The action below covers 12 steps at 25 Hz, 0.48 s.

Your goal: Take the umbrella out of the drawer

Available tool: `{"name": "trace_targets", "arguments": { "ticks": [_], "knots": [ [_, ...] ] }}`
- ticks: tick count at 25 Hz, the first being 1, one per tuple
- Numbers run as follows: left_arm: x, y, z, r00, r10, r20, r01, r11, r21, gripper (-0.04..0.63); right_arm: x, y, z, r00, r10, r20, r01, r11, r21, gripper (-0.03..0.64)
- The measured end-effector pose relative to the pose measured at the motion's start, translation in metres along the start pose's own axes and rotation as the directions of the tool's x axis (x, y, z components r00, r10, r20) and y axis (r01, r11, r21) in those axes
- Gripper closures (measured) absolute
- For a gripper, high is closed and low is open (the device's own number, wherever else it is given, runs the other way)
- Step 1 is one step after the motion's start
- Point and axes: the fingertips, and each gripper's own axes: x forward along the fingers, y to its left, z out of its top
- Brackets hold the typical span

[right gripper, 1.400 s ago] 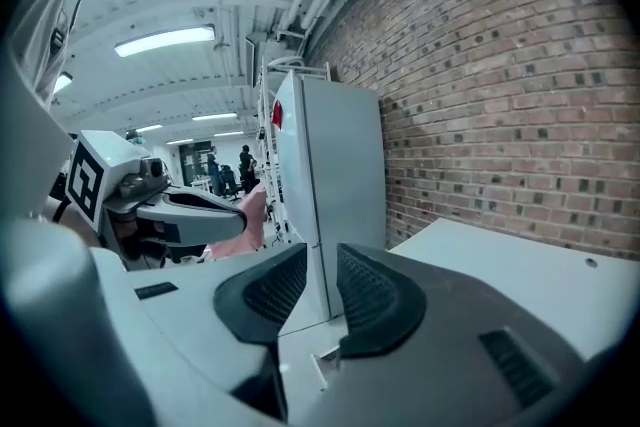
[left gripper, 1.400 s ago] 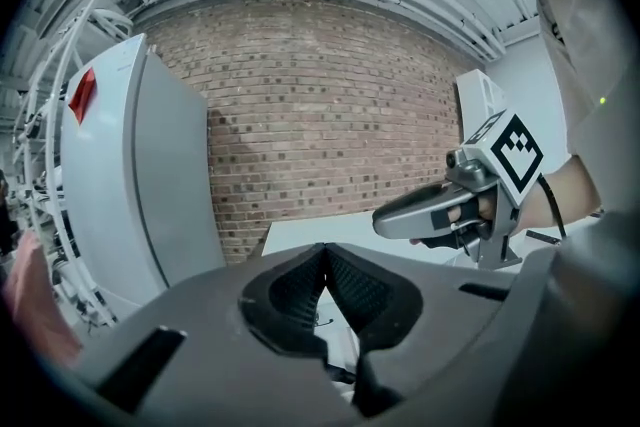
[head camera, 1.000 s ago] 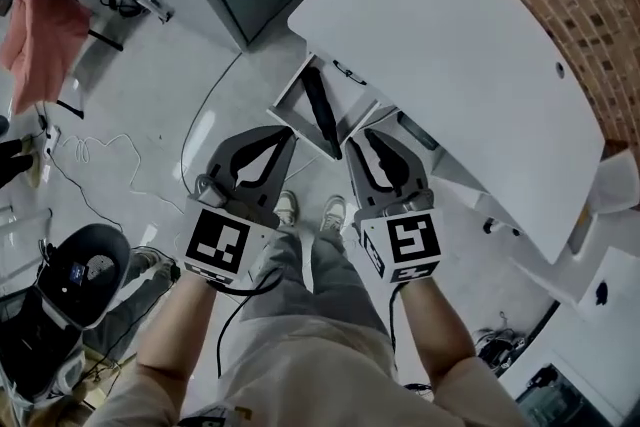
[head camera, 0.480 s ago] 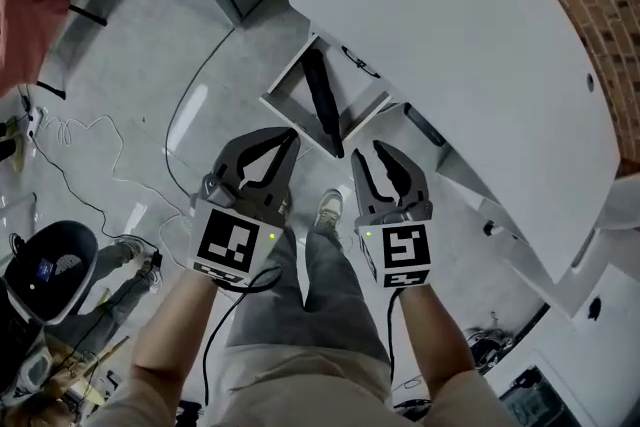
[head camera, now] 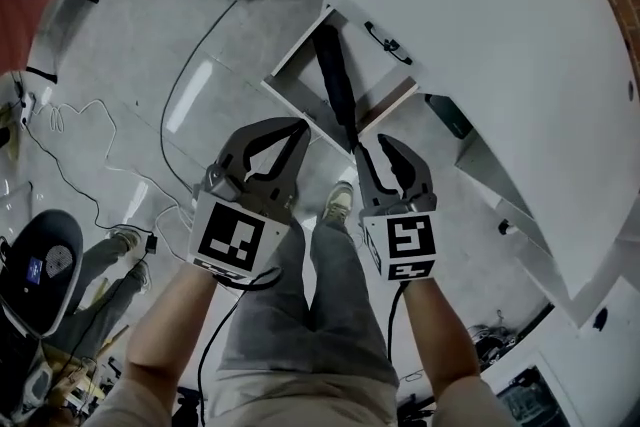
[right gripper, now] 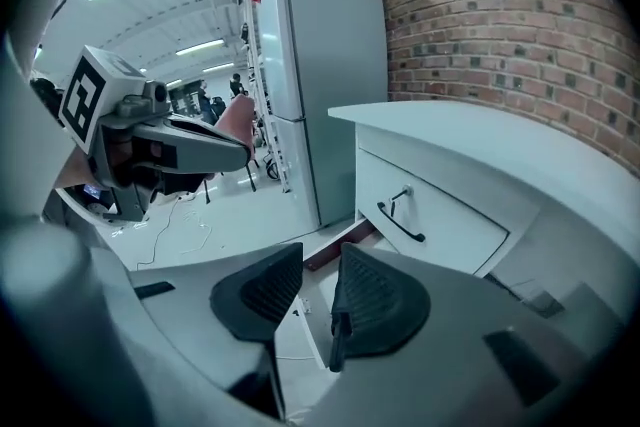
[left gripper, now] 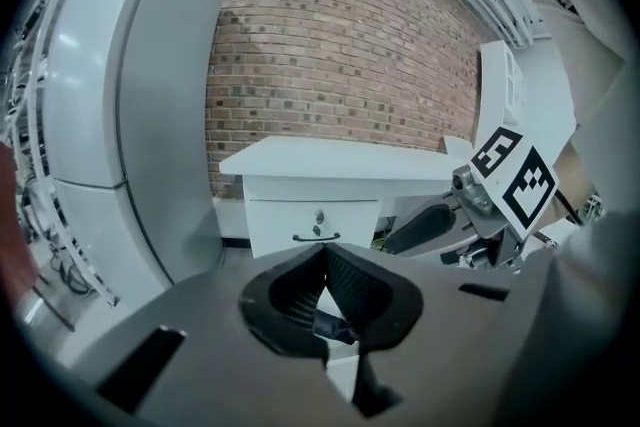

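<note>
Left gripper's (head camera: 301, 126) fingers (head camera: 255, 133) meet, right gripper's (head camera: 371, 145) have just been opening (both empty).

Black folded umbrella (head camera: 335, 85): slim, closed and strapped tight, lying flat. It rests slantwise on the bottom of the open white drawer (head camera: 293, 50), a shallow box with a brown inner edge, pulled out above the floor.

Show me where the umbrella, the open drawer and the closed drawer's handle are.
umbrella (head camera: 336, 83), head view, middle of its folded black body.
open drawer (head camera: 303, 72), head view, bare floor beside the umbrella.
drawer handle (head camera: 388, 43), head view, middle of the black bar.
</note>
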Motion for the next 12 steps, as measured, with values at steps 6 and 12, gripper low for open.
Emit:
{"name": "trace_targets", "arguments": {
  "ticks": [6,12],
  "knots": [
    [0.035,0.009,-0.046,1.000,-0.025,-0.008,0.025,1.000,-0.005,0.588,0.053,-0.005,-0.042,0.999,0.005,-0.038,-0.005,1.000,0.003,0.500],
    [0.068,0.003,-0.088,0.998,-0.061,-0.013,0.061,0.998,-0.036,0.588,0.099,-0.009,-0.086,0.997,0.000,-0.083,-0.001,1.000,-0.016,0.497]
  ]
}}
